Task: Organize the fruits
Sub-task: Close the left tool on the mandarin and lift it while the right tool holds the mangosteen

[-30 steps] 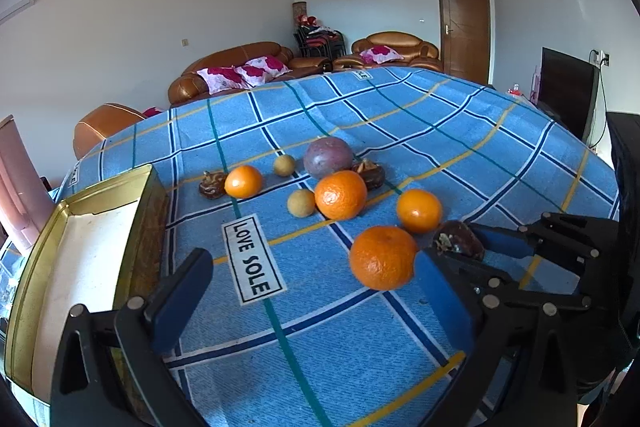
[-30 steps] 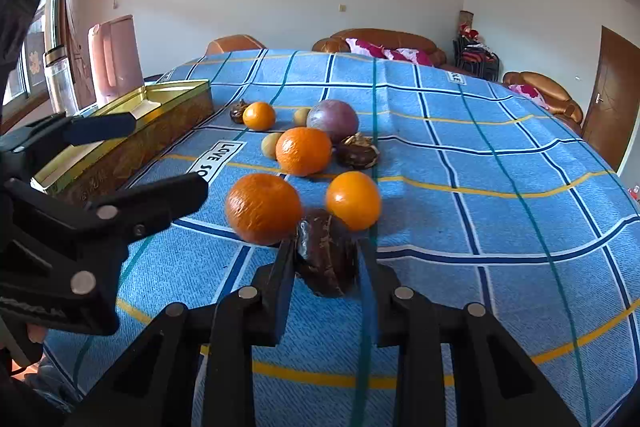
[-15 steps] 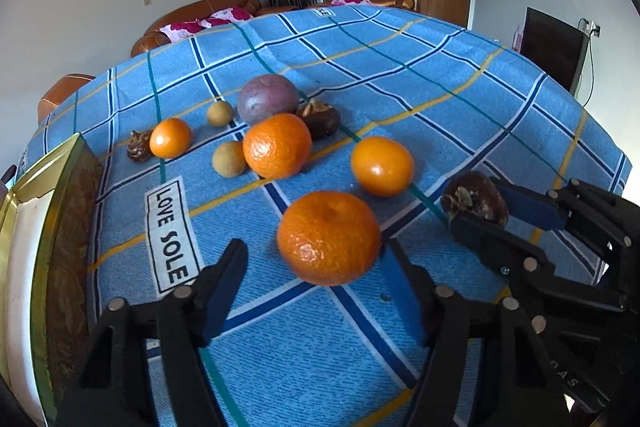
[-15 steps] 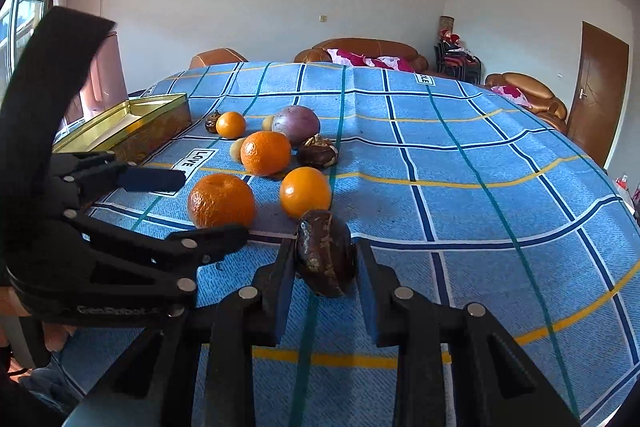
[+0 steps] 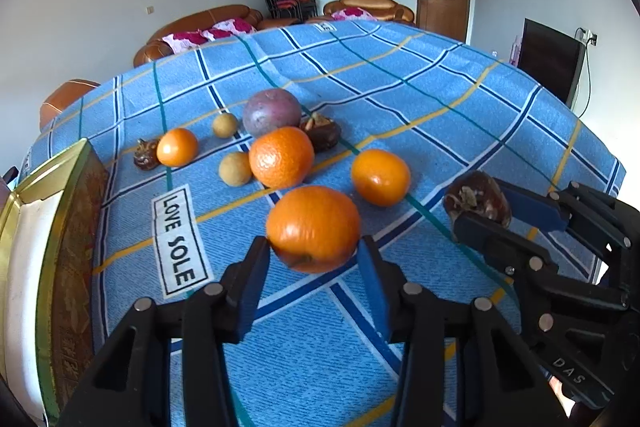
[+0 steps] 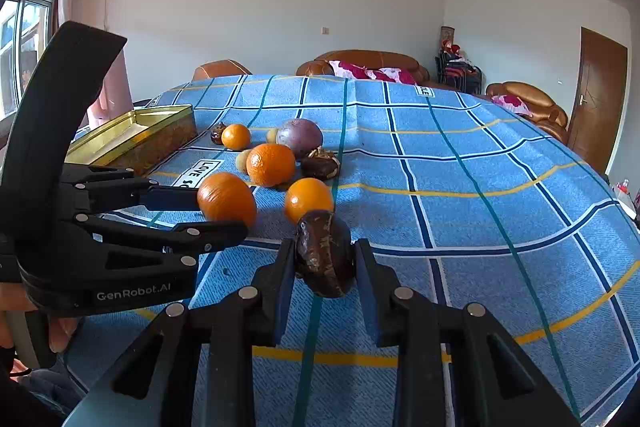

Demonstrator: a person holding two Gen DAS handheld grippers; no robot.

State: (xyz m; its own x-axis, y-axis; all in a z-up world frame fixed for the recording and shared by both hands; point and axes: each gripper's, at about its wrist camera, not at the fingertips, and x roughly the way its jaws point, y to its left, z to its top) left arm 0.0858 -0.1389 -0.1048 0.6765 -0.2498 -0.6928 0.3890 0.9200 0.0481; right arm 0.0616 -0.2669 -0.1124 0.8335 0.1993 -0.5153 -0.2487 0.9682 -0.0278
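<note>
While the left gripper (image 5: 314, 251) has just squeezed onto a big orange (image 5: 313, 229), maybe lifted, the right gripper (image 6: 324, 259) pinches a dark brown fruit (image 6: 325, 253); bare cloth (image 6: 500, 187) spreads toward three o'clock.

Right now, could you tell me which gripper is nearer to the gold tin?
Left. The left gripper, closing around an orange, sits beside the gold tin; the right gripper, holding a dark brown fruit, is farther away.

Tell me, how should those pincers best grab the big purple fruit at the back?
Probably across the purple fruit's widest middle, coming down from above: it is round and smooth, and an orange and a dark brown fruit crowd its near side, leaving the top freest.
</note>
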